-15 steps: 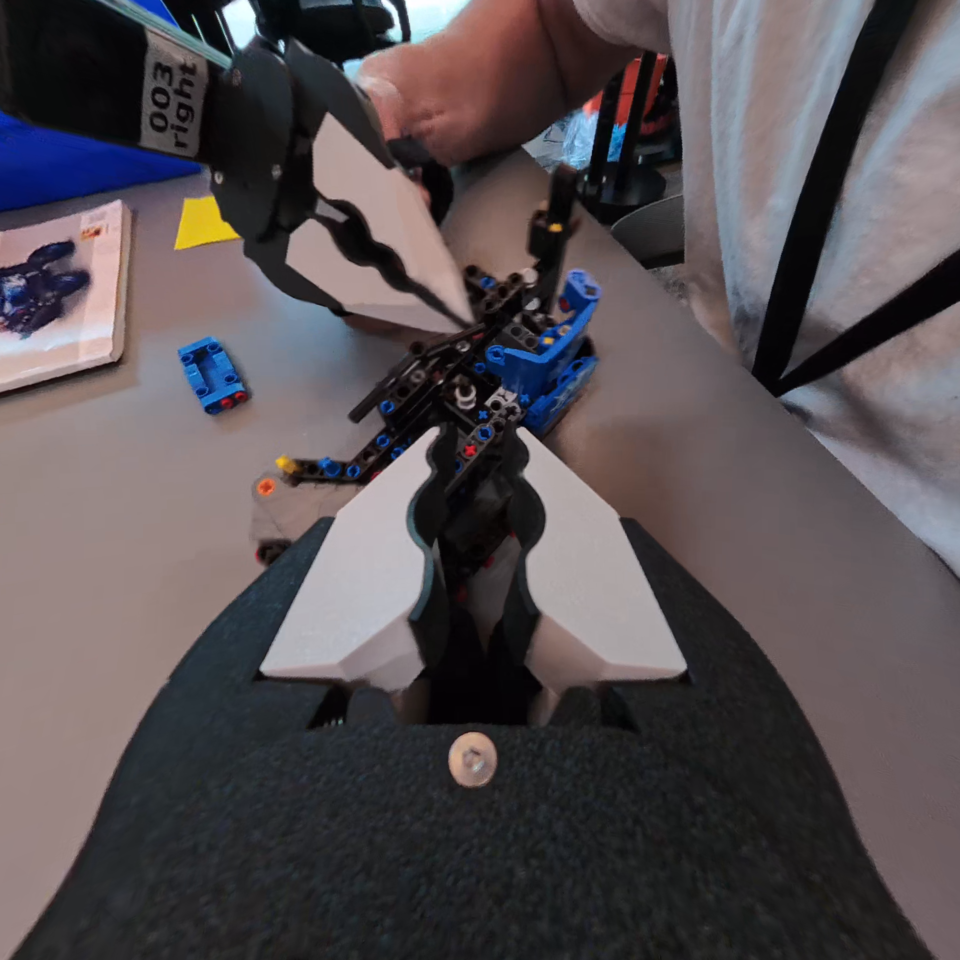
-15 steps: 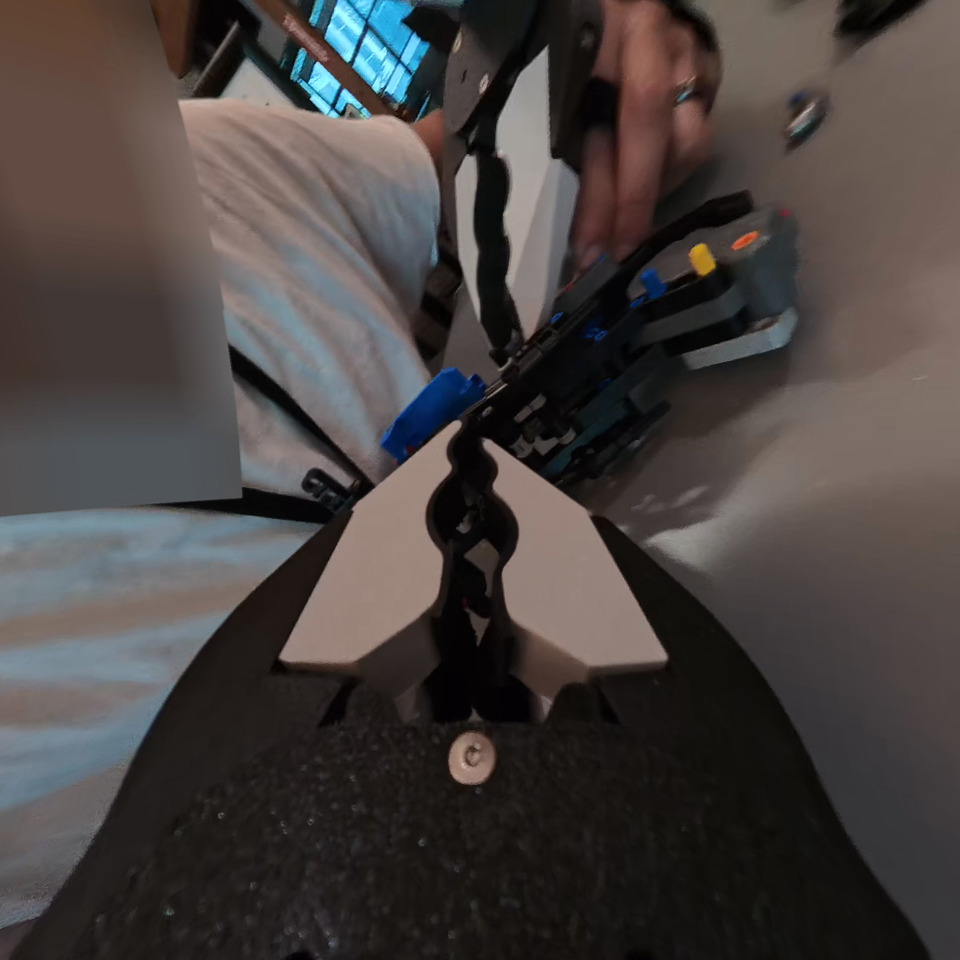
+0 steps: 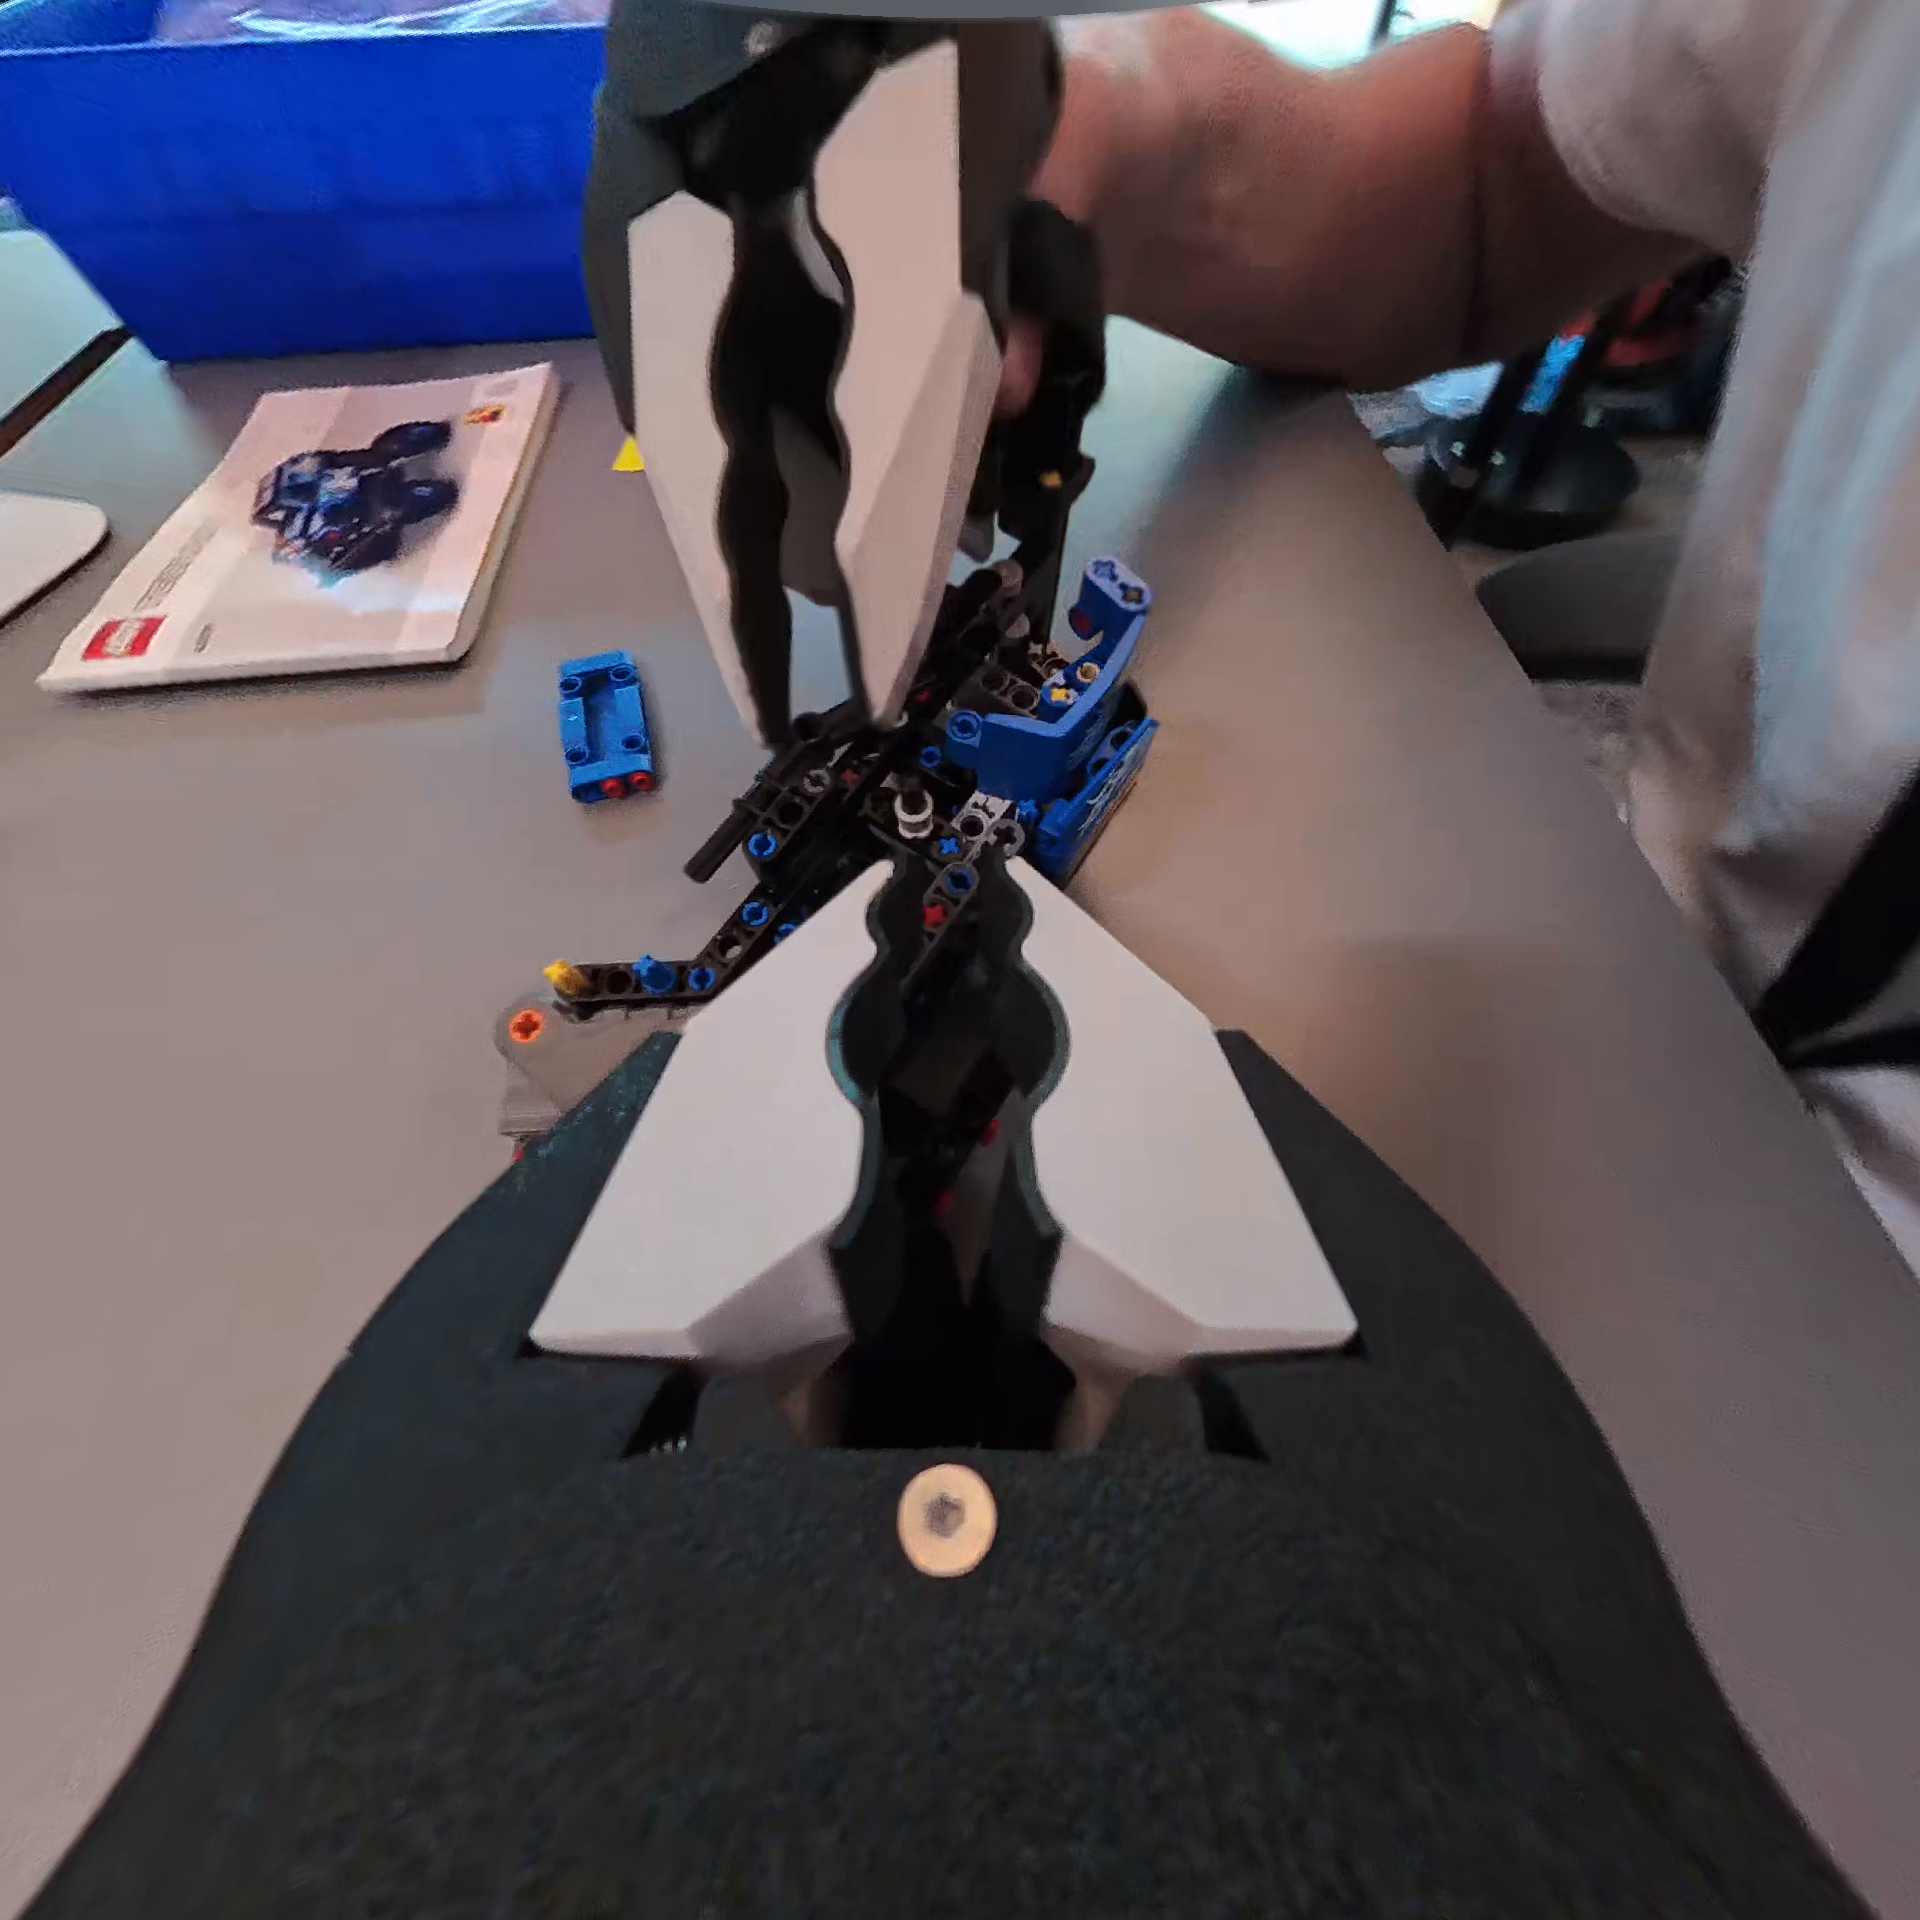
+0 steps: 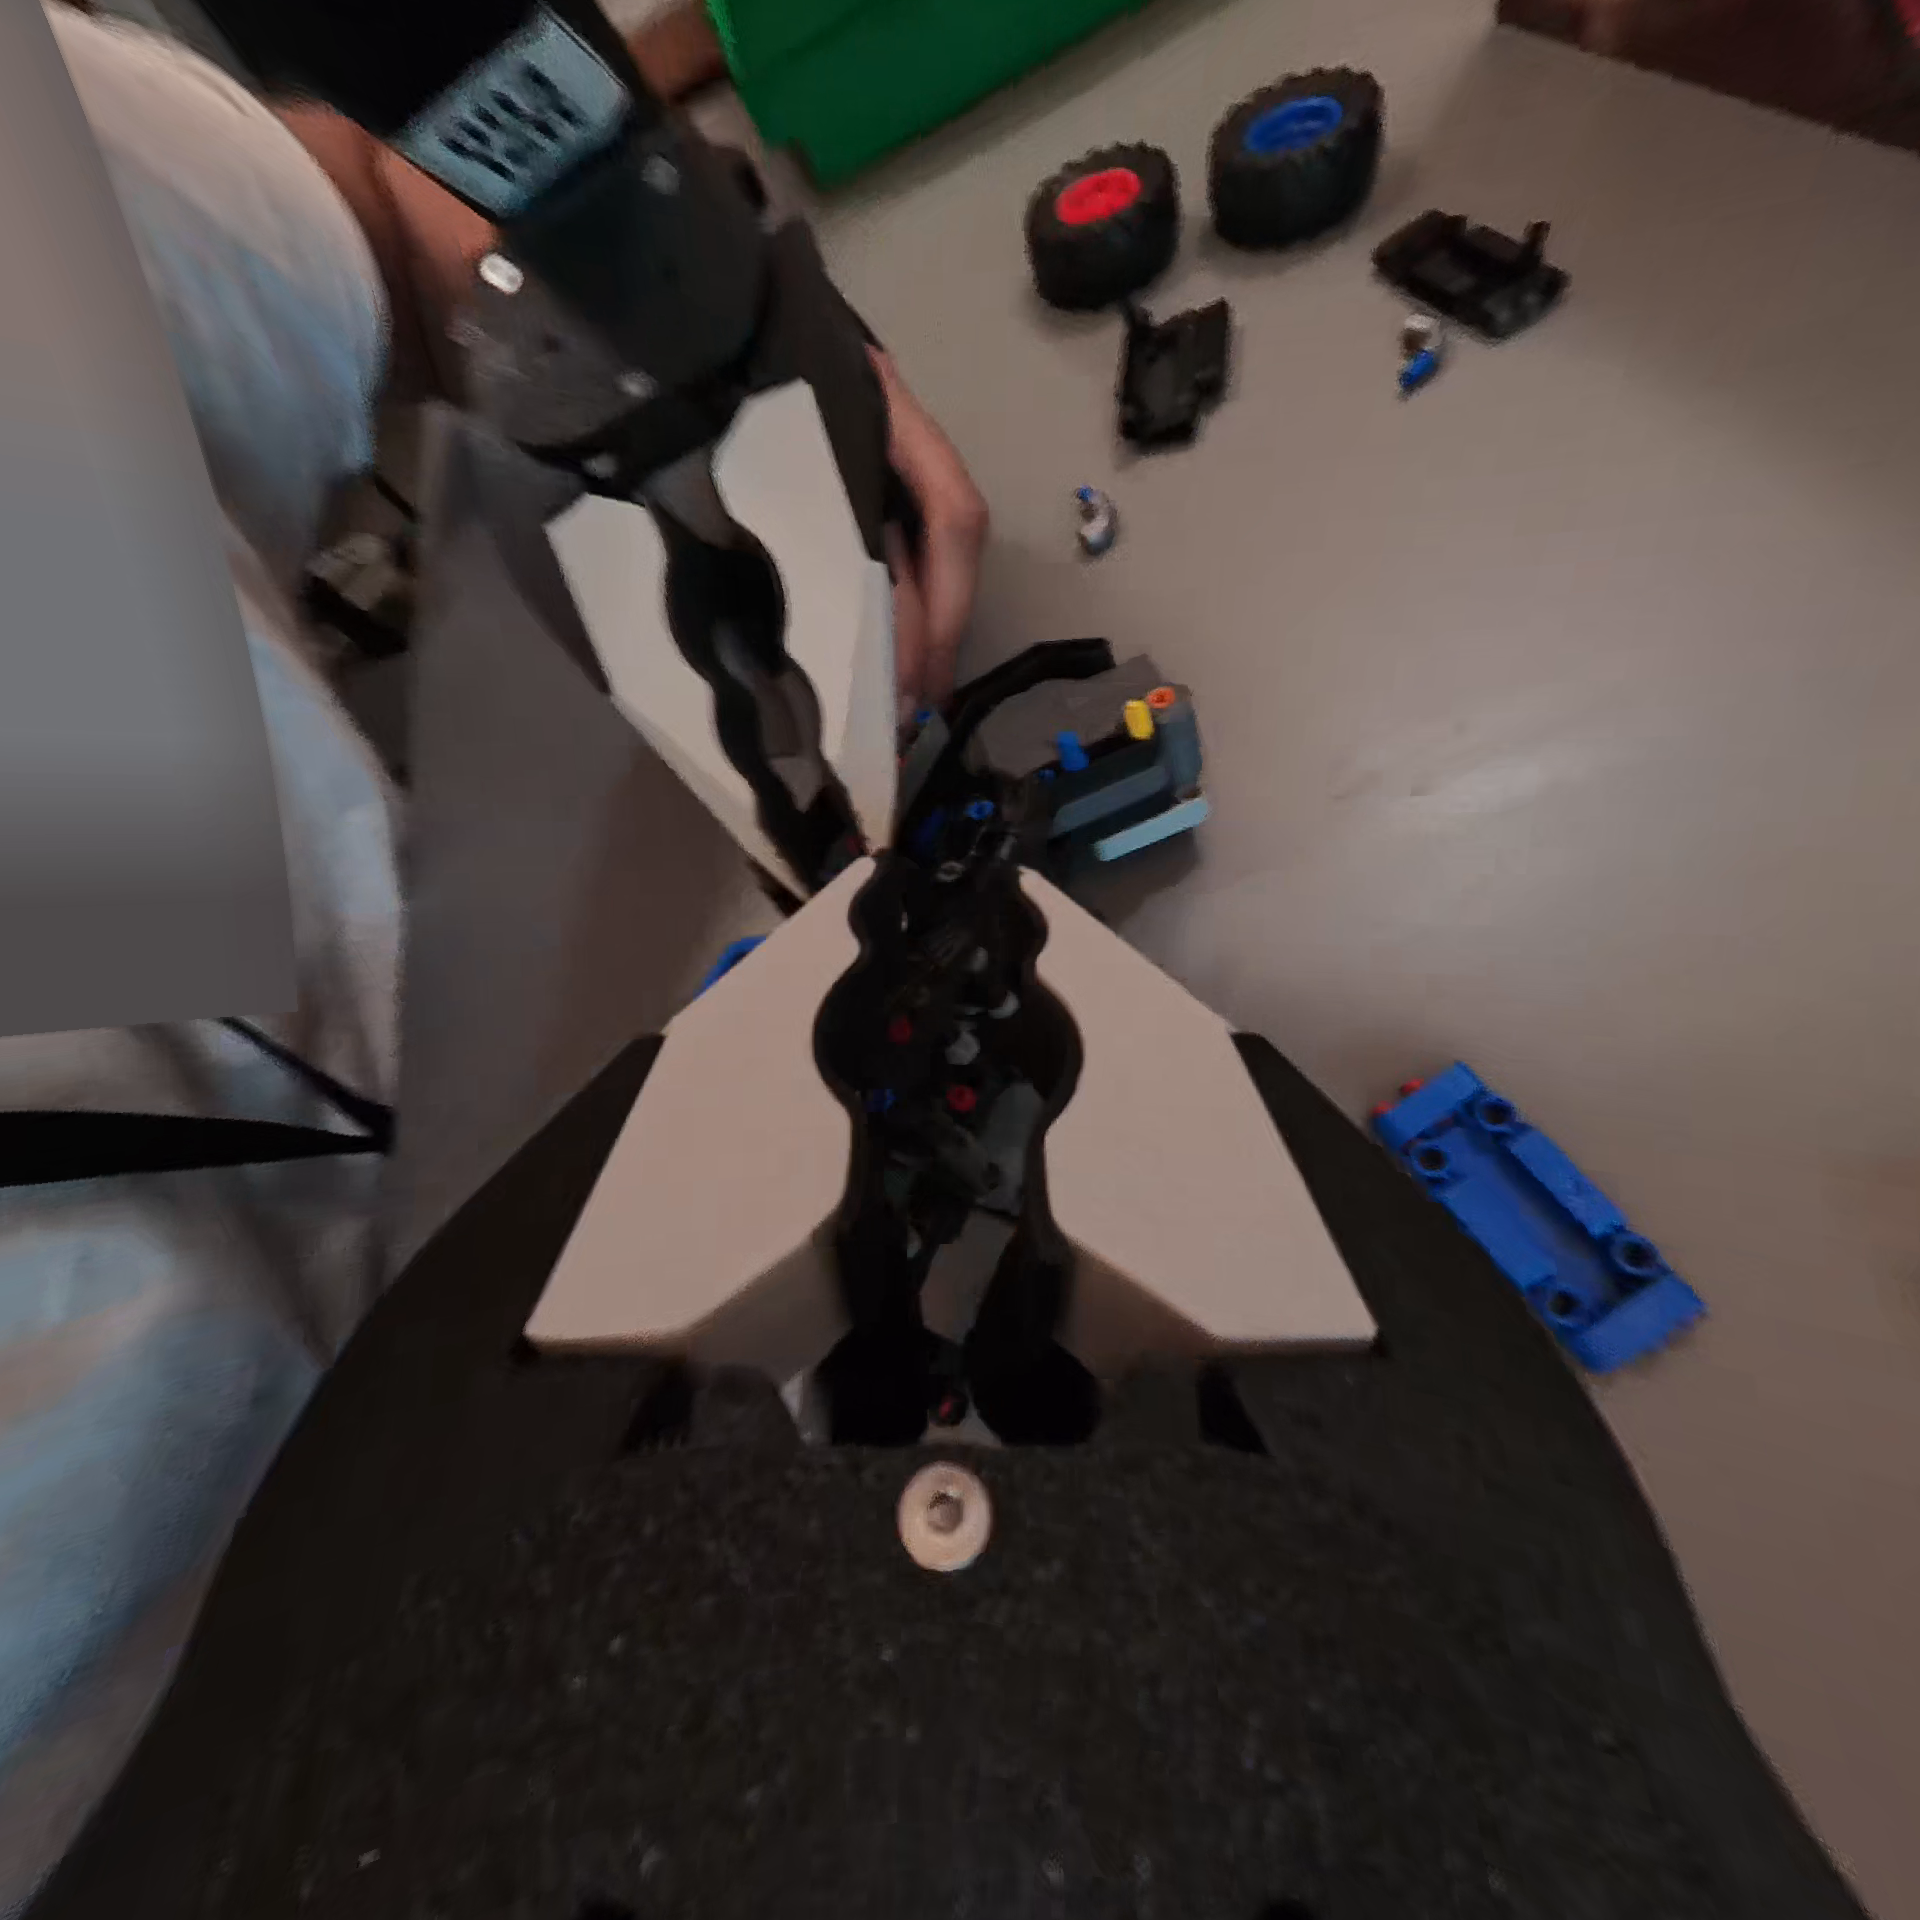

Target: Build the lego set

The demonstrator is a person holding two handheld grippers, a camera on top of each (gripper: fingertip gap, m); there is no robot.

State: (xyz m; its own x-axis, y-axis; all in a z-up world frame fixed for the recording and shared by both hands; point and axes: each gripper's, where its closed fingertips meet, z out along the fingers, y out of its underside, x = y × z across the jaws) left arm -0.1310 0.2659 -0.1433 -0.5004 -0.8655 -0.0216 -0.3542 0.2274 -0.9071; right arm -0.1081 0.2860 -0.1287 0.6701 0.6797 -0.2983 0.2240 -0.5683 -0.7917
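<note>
Clamping black-and-blue plastic brick chassis at frame centre, left gripper grips near end, likely steadying it; right gripper pinches far beam from above. Loose blue plastic plate left of chassis, on grey table.

Two wheels, two black panels and two small pins are lying beyond the one brick chassis; one blue plate is lying beside it.

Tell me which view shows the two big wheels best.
The right wrist view: the red-hubbed wheel and blue-hubbed wheel lie on the table, slightly blurred. The left wrist view does not show them.
</note>
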